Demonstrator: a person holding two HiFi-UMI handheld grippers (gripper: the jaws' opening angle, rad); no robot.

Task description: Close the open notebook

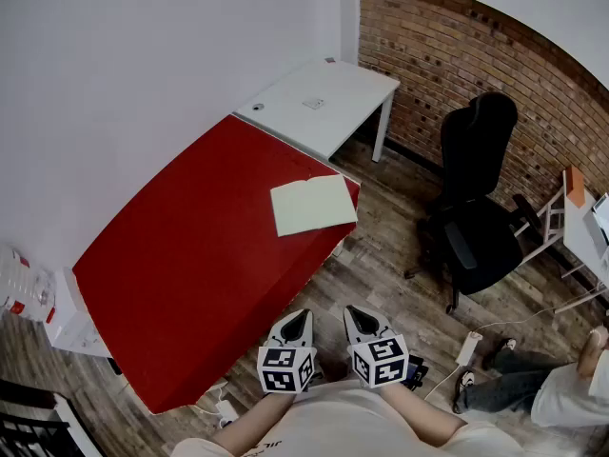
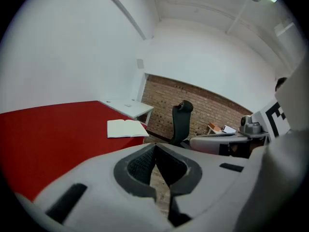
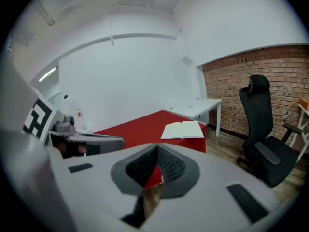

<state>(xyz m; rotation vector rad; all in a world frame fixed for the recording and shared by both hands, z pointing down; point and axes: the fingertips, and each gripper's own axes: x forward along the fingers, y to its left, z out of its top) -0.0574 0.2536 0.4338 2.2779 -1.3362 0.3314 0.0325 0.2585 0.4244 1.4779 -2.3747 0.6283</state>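
An open notebook [image 1: 314,204] with pale pages lies flat at the far right corner of the red table [image 1: 190,255]. It shows also in the left gripper view as a notebook [image 2: 126,128] and in the right gripper view as a notebook [image 3: 183,129]. My left gripper [image 1: 303,316] and right gripper [image 1: 354,312] hang side by side over the wooden floor, in front of the table's near edge and well short of the notebook. Both are shut with nothing between the jaws: left gripper [image 2: 154,151], right gripper [image 3: 157,151].
A white desk [image 1: 324,98] adjoins the red table at the back. A black office chair [image 1: 476,208] stands to the right before a brick wall [image 1: 457,55]. A person [image 1: 571,379] sits on the floor at the lower right, with cables and a white adapter [image 1: 468,348] nearby.
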